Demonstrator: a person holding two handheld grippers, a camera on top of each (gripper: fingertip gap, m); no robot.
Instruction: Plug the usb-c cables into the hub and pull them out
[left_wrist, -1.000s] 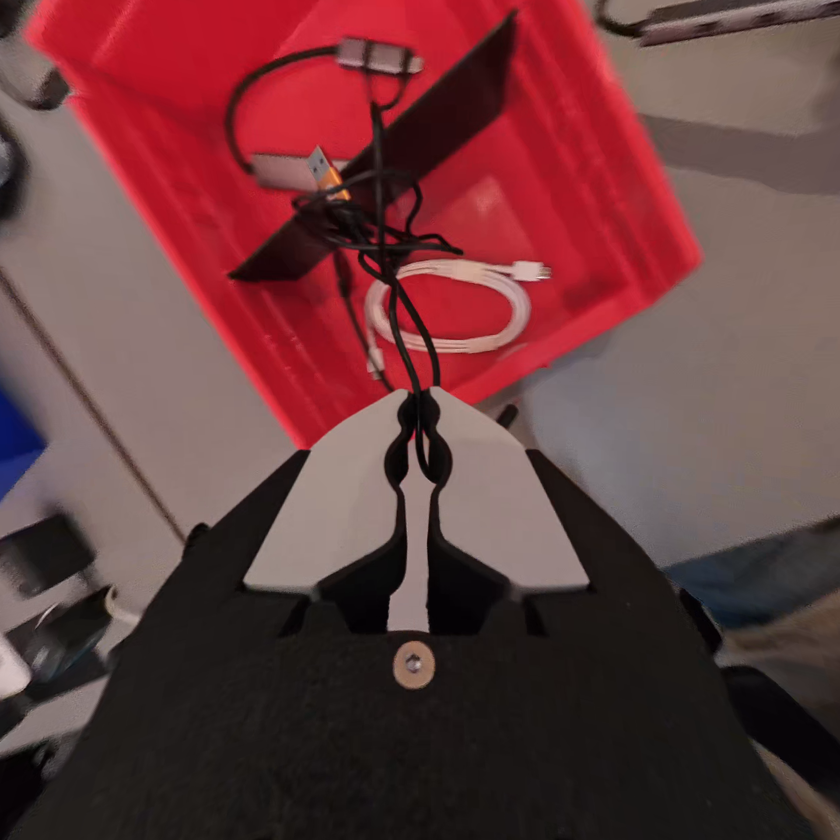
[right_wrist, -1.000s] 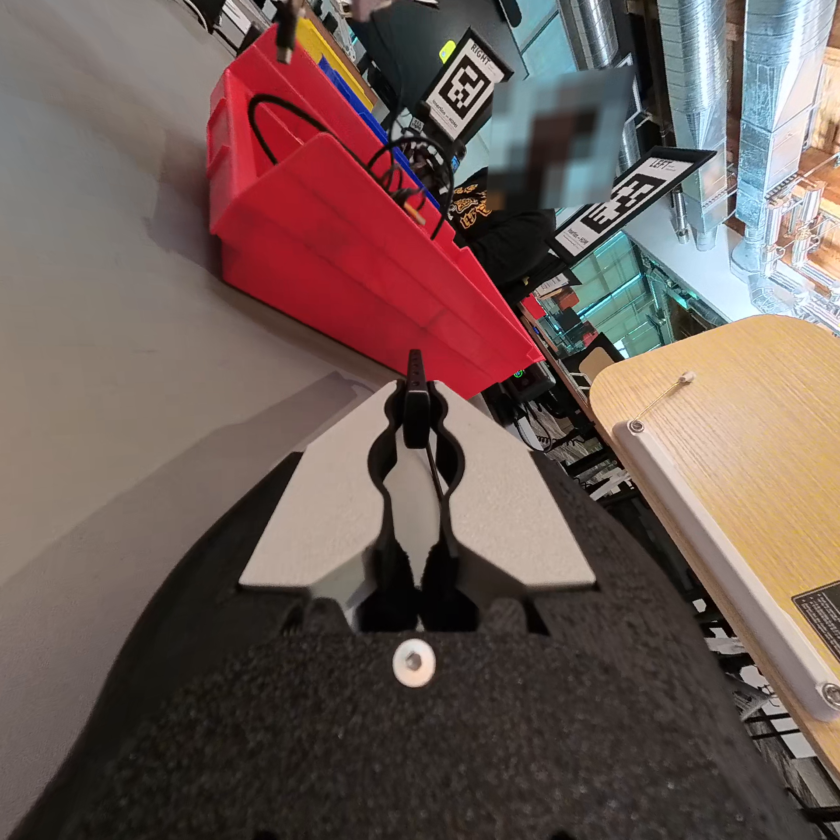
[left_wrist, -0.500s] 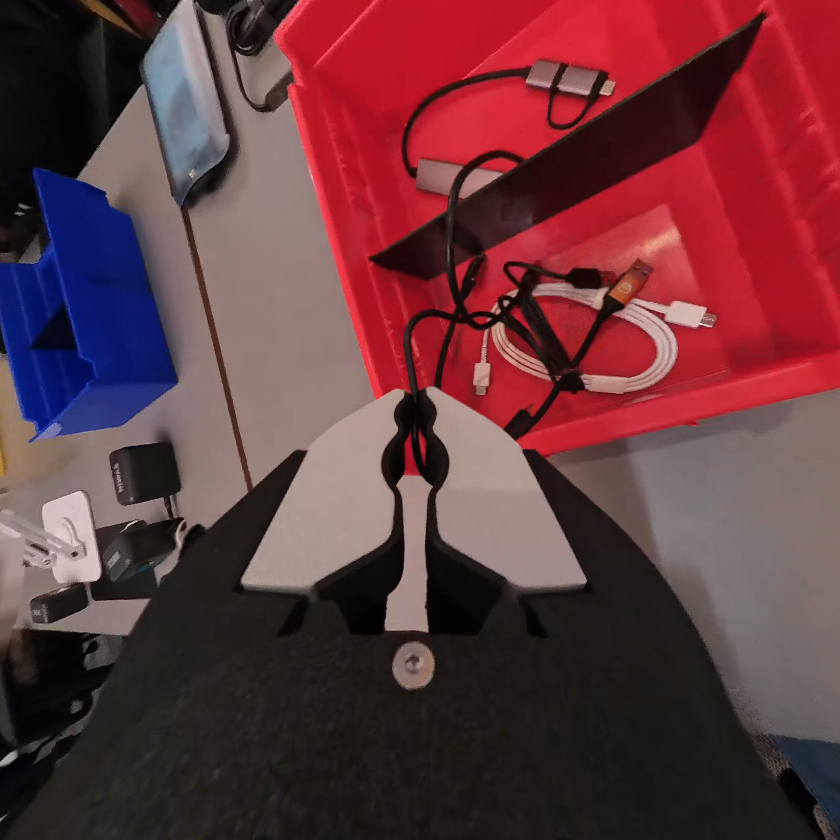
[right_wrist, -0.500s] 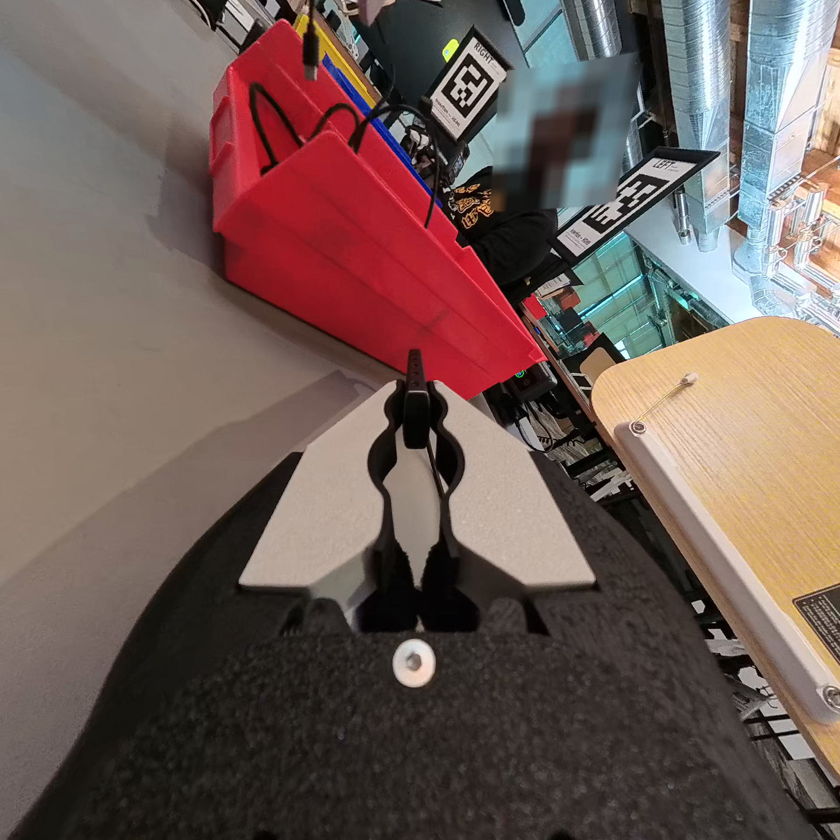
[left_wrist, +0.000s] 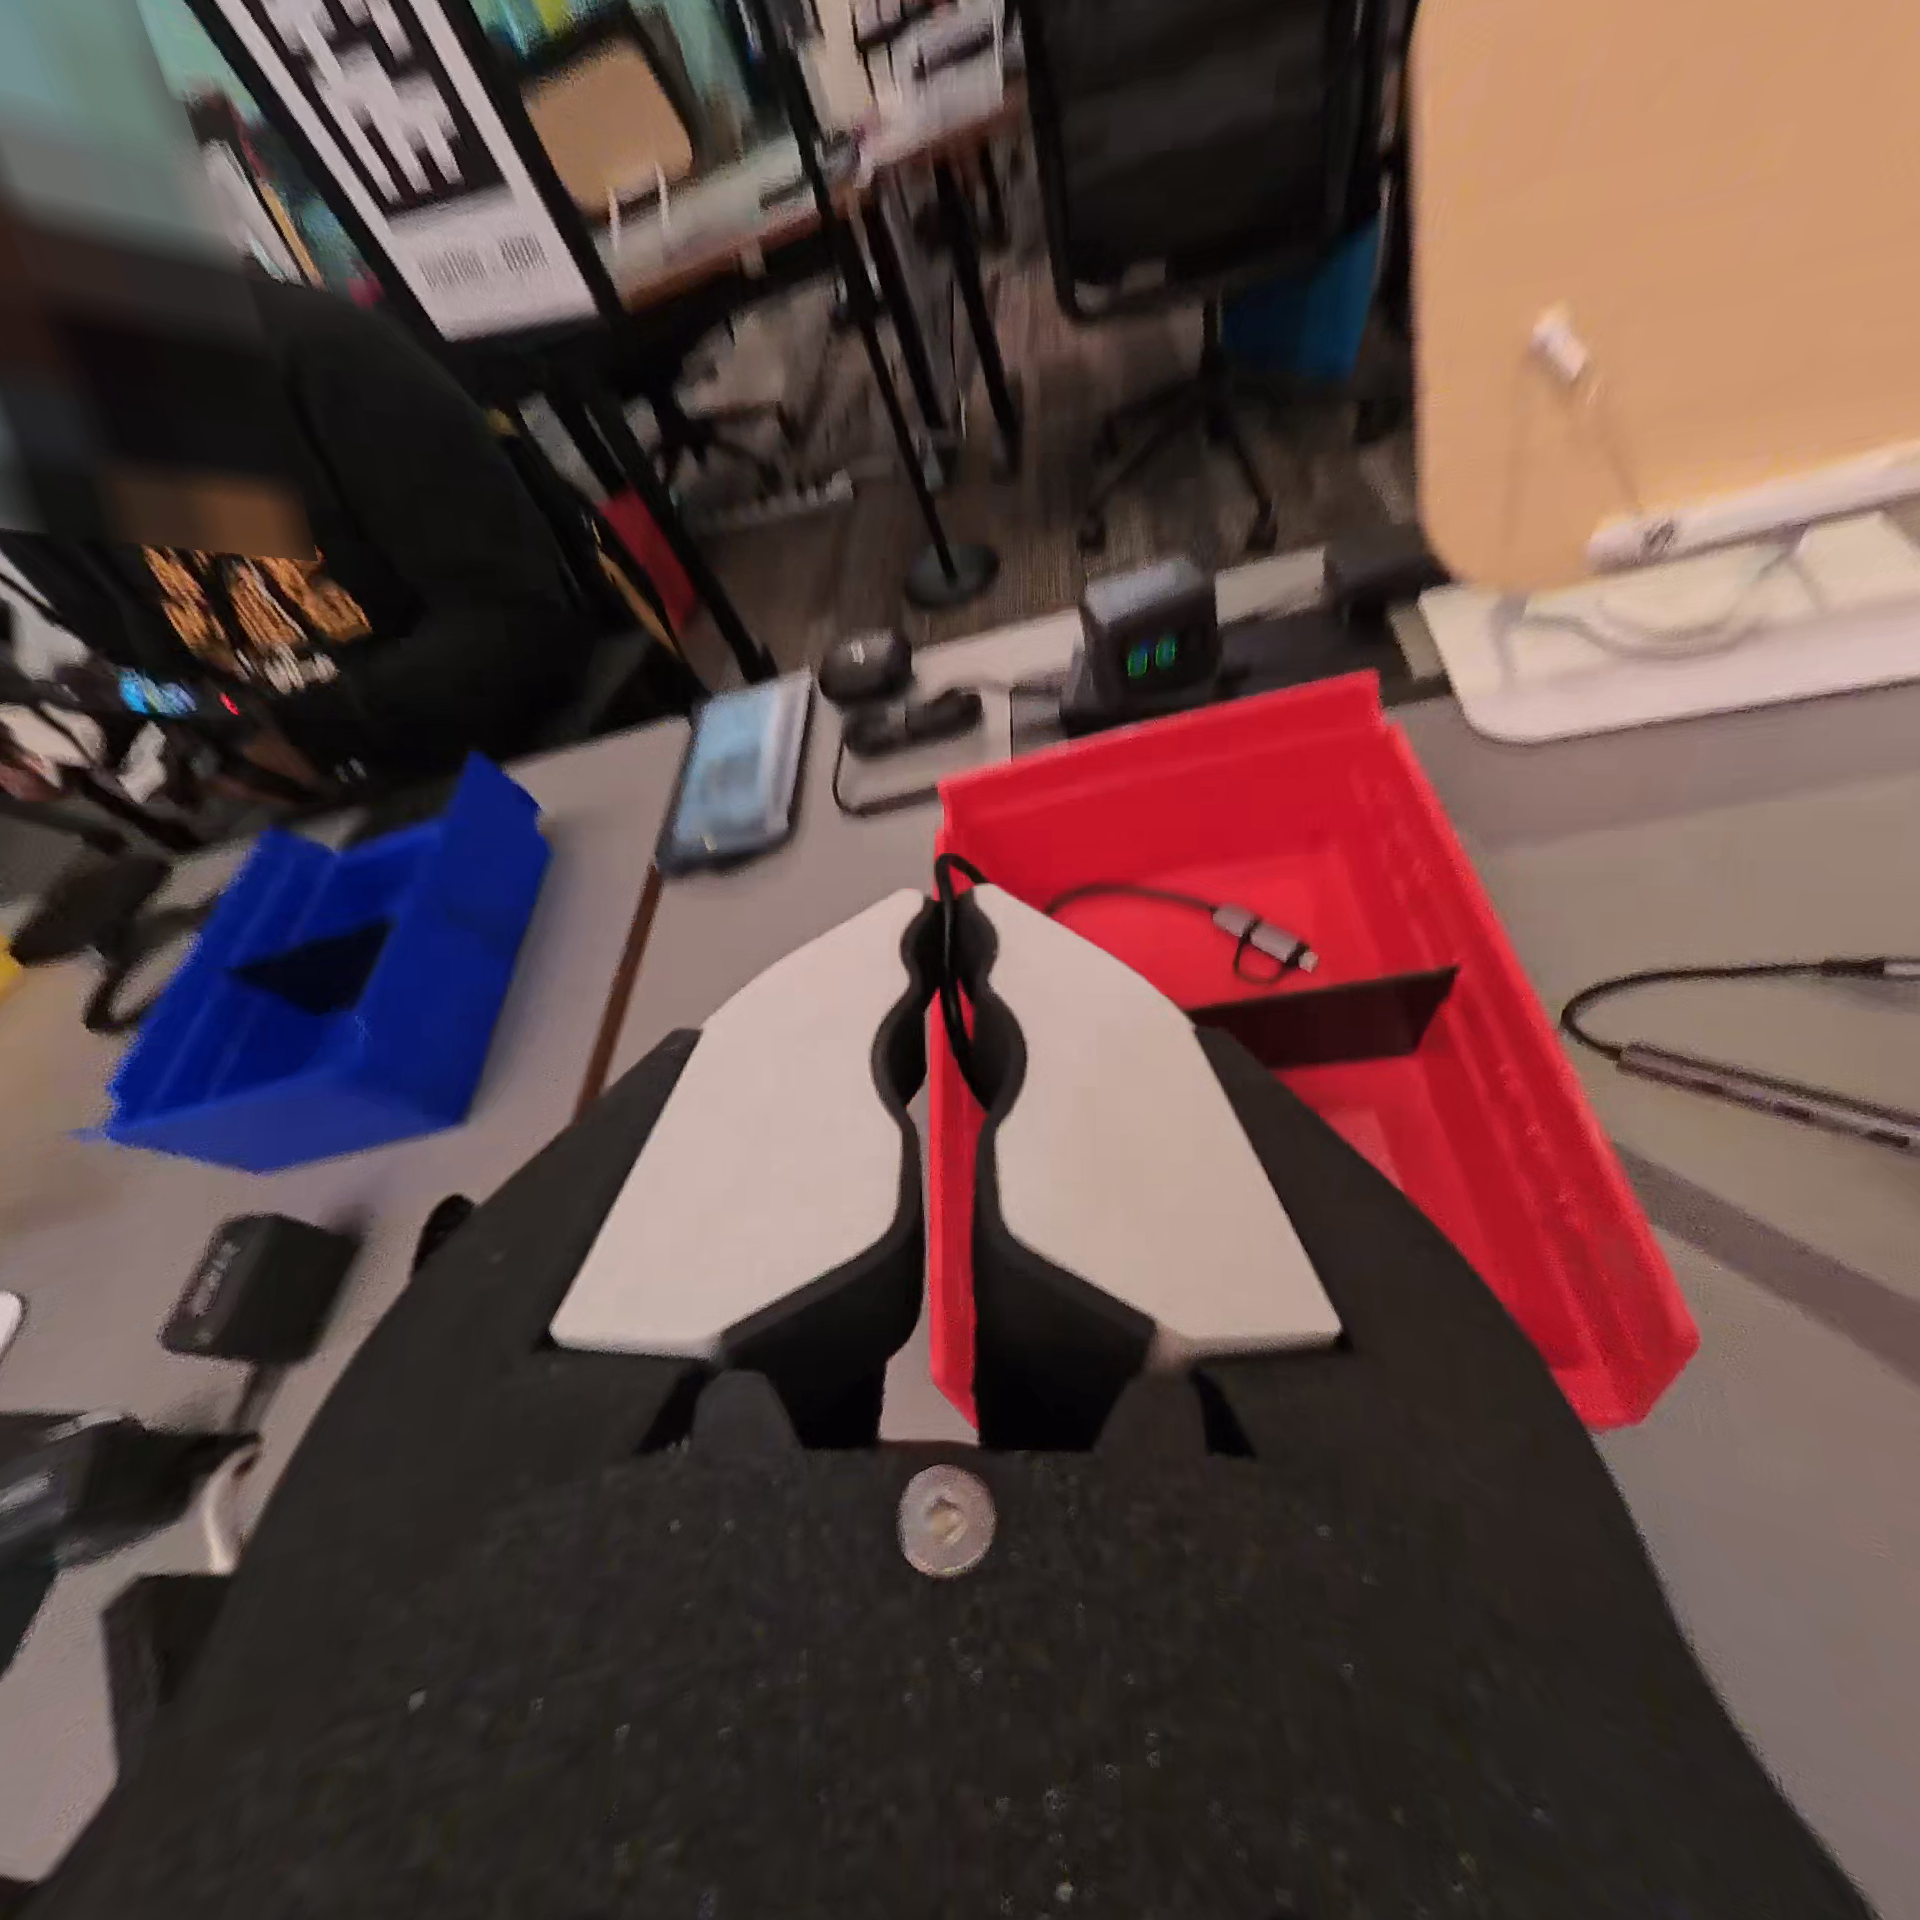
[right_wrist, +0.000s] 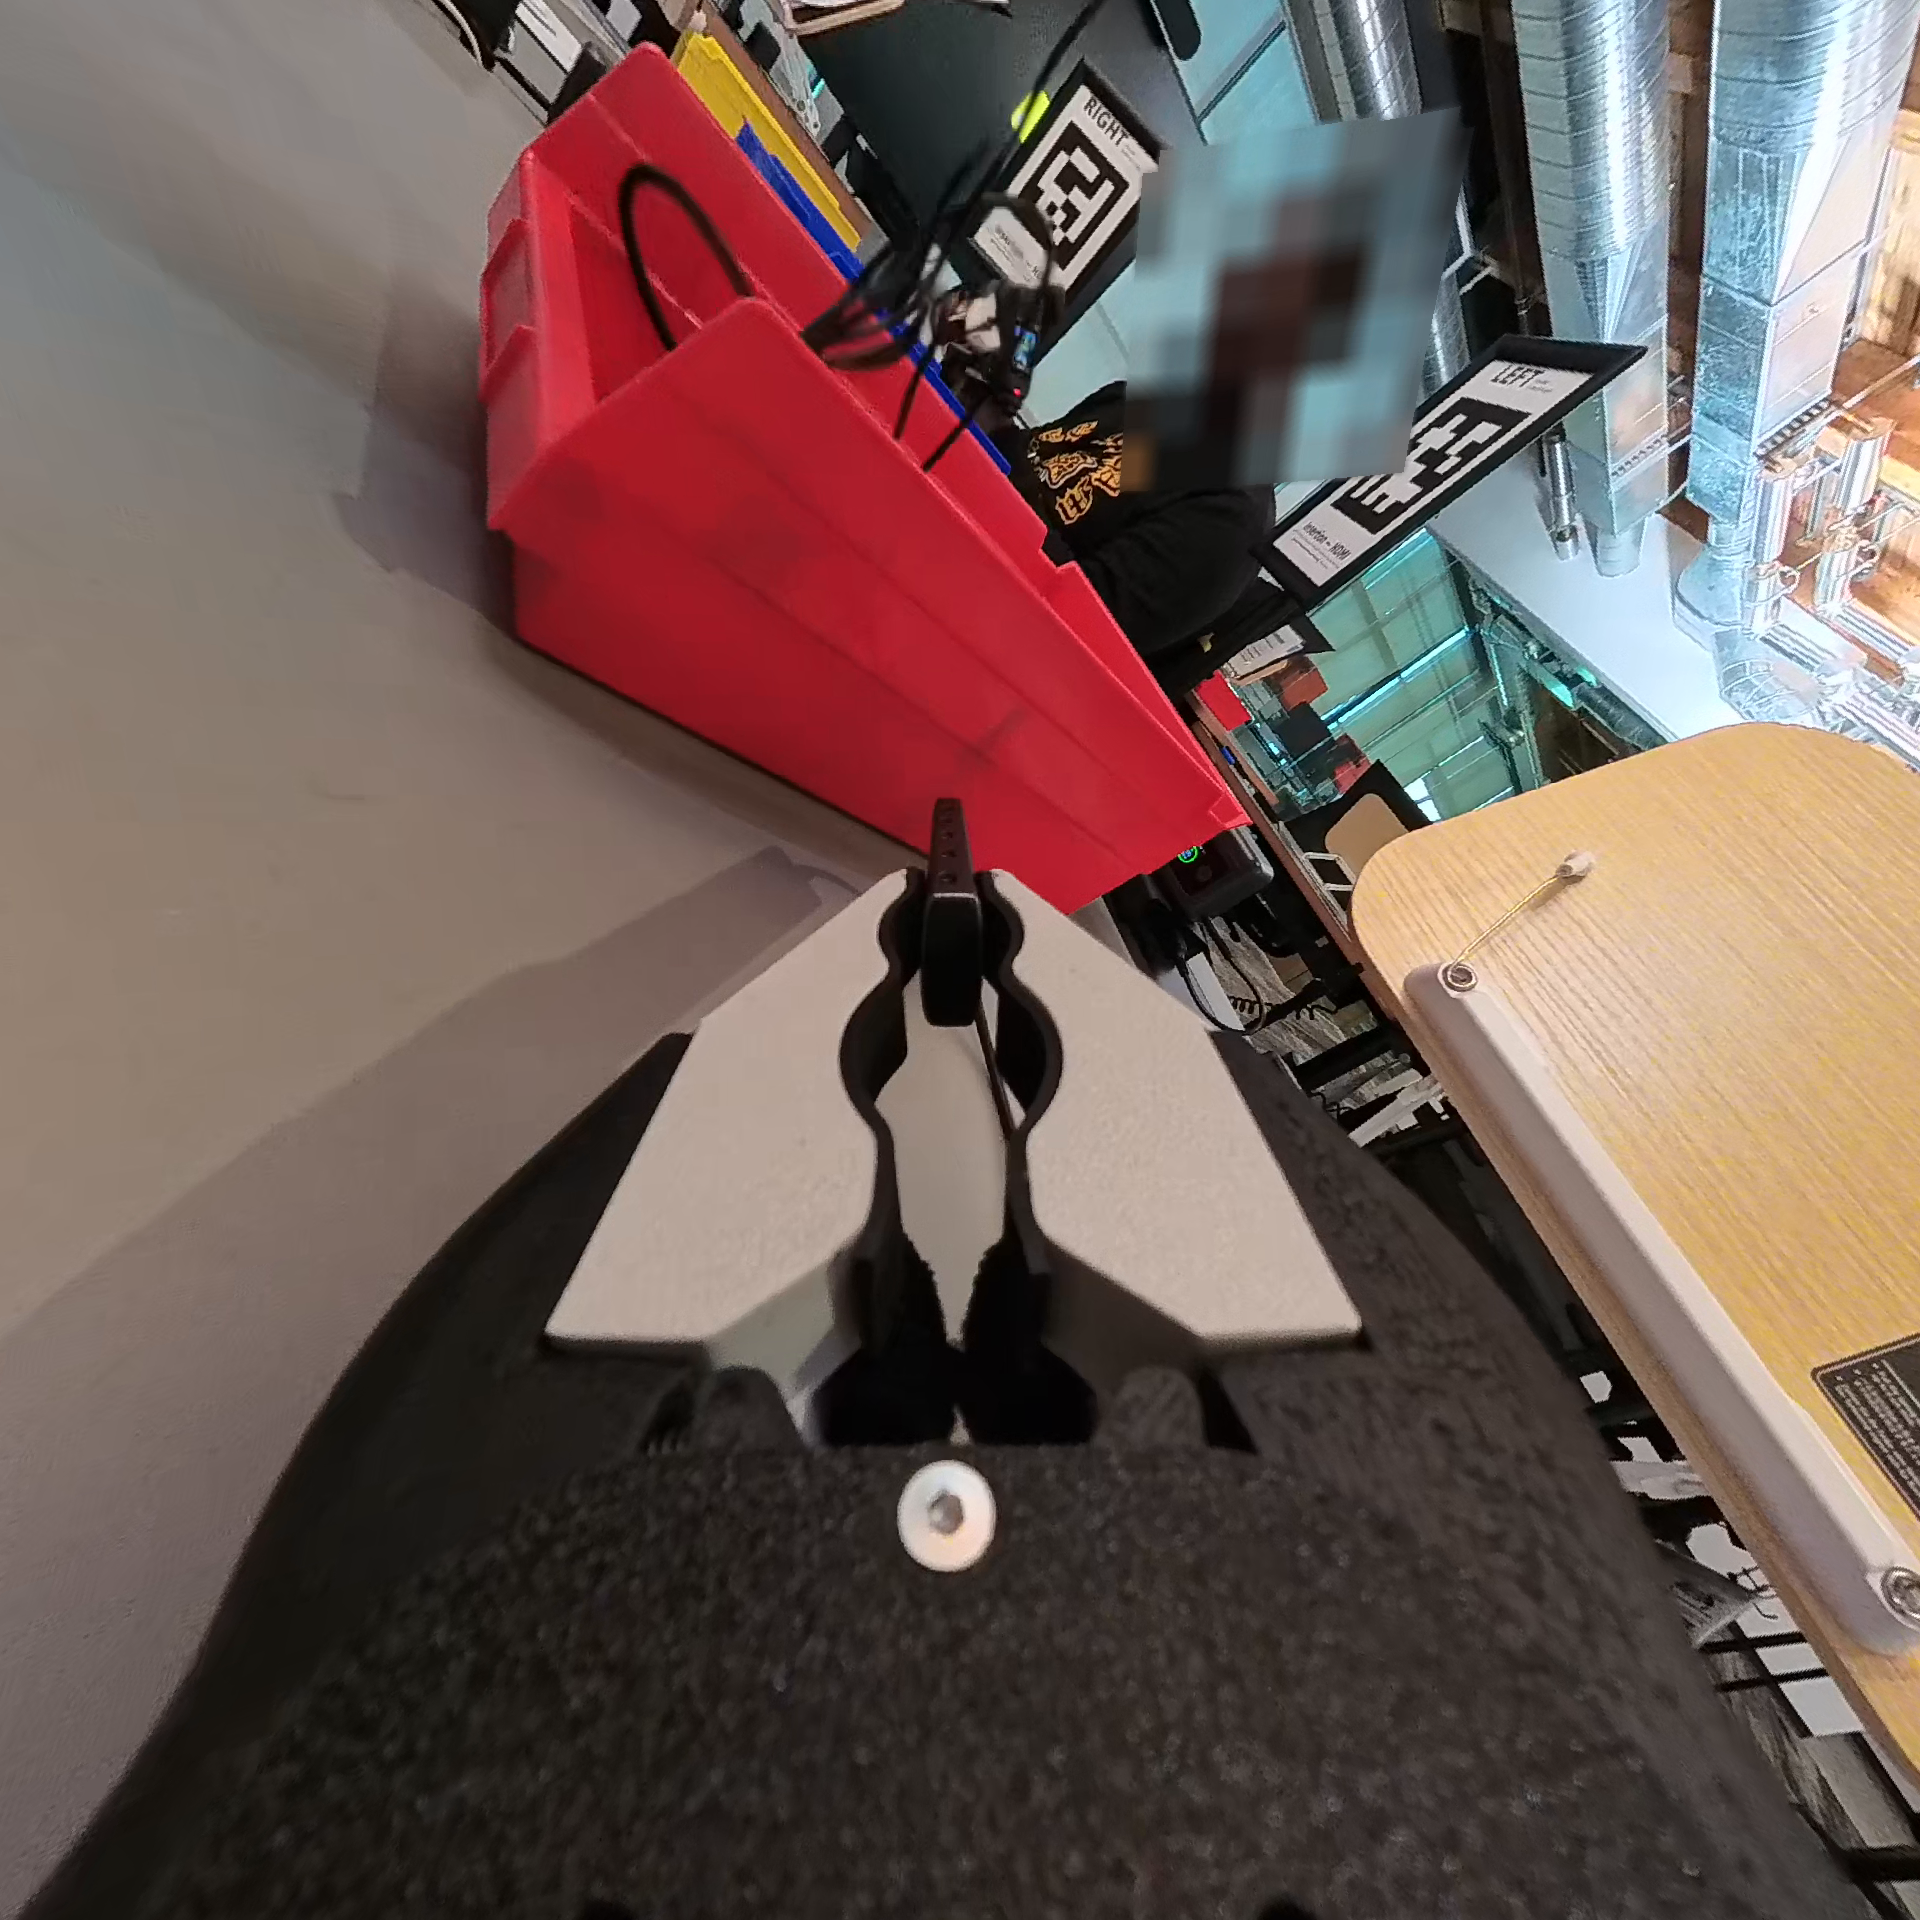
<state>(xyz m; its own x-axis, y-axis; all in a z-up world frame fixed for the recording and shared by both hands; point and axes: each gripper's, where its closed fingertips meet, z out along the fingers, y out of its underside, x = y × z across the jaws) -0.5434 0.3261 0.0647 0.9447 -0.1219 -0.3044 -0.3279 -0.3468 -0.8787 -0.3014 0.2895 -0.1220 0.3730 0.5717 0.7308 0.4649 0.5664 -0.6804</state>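
The left tongs (left_wrist: 951, 920) are clamping a thin black cable (left_wrist: 954, 987), their tips pressed together on a doubled run of it just ahead of the red bin (left_wrist: 1475, 935). Beyond and to the right of those tips, a short grey adapter cable (left_wrist: 1262, 932) is lying in the bin's far compartment, behind a black divider (left_wrist: 1320, 1023). Well off to the right, a slim grey hub (left_wrist: 1756, 1091) is resting on the grey table (left_wrist: 1766, 1558), apart from both tools.

The right tongs (right_wrist: 948, 894) are gripping a black plug (right_wrist: 948, 961), its perforated tip projecting past the closed tips toward the bin's outer wall (right_wrist: 790, 623). Farther ahead, a tangle of black cables (right_wrist: 914, 301) is hanging in the air above the bin rim.

Likely hazards: the hanging tangle is apt to snag on the rim or divider and drag other leads out. The left grip sits on the cord, not a connector, so the cord could slide through. No plug is yet near the hub, and the light hub could skid when pushed.
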